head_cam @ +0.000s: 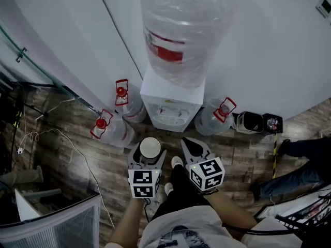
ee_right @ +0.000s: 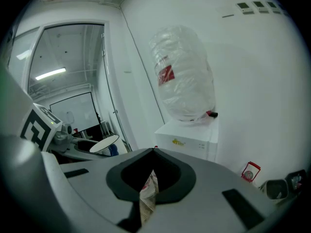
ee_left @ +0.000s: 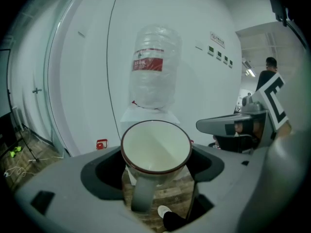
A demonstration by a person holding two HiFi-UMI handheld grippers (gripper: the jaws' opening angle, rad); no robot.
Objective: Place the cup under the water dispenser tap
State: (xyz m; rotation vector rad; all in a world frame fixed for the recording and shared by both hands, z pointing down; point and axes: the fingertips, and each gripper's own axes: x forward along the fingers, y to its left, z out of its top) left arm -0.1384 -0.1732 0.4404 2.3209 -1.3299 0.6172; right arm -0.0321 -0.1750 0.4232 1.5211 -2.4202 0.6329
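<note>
Left gripper (head_cam: 148,159): we find its jaws clamped on the sides of the cup (ee_left: 155,147), mouth up, handle towards the camera.
Right gripper (ee_right: 153,152): jaws pressed together, nothing held, just beside the left.
Cup position: in the air, short of the water dispenser (head_cam: 171,101), not yet under a tap.
Dispenser: white cabinet against the wall, bottle (head_cam: 181,30) on top; the taps are too small to tell apart.
Recommended handling: in our judgement, hold the cup level, advance straight in, centre the rim under the spout, and seat the base flat before releasing.
</note>
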